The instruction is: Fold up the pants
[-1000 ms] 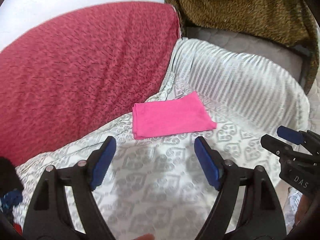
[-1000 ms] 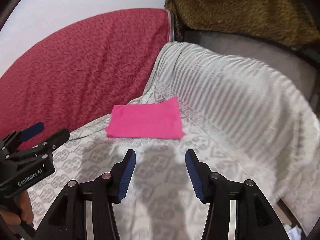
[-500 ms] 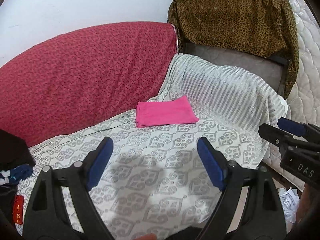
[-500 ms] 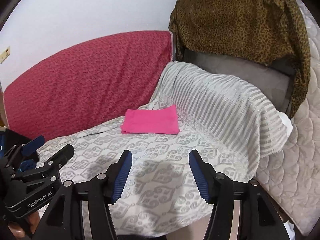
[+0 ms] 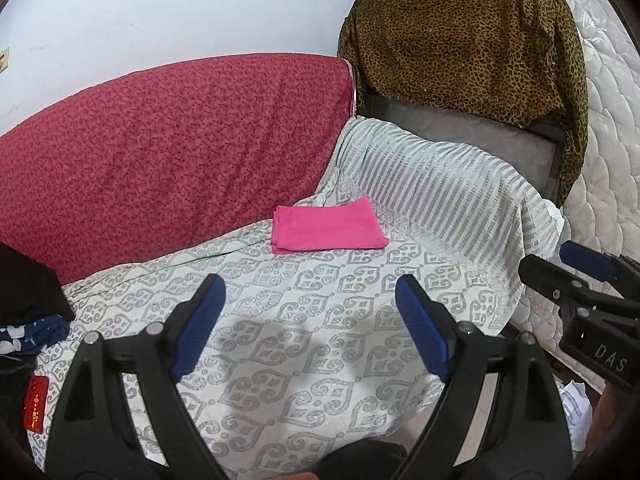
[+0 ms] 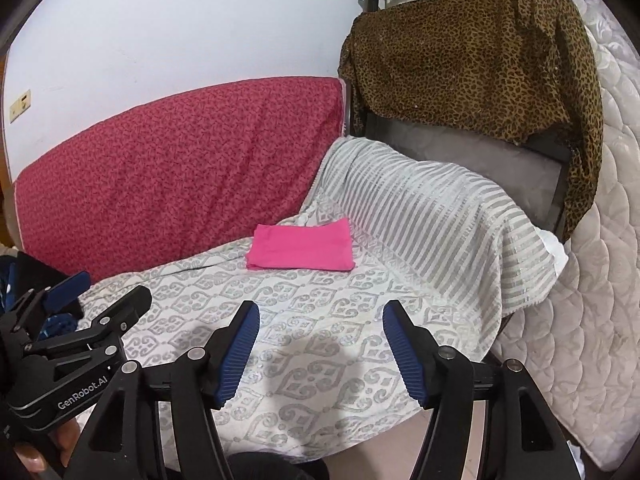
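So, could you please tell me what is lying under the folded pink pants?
The folded pink pants lie flat on a white sheet with a grey pattern, near its striped part. Whatever that sheet covers beneath them is hidden.

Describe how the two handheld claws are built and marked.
Both are black plastic clamp frames with silver rivets and ribbed blue pads. The left claw shows white lettering "GenRobot.AI" on its side in the right wrist view; the right claw shows "DAS" in the left wrist view. No cables or sleeves visible.
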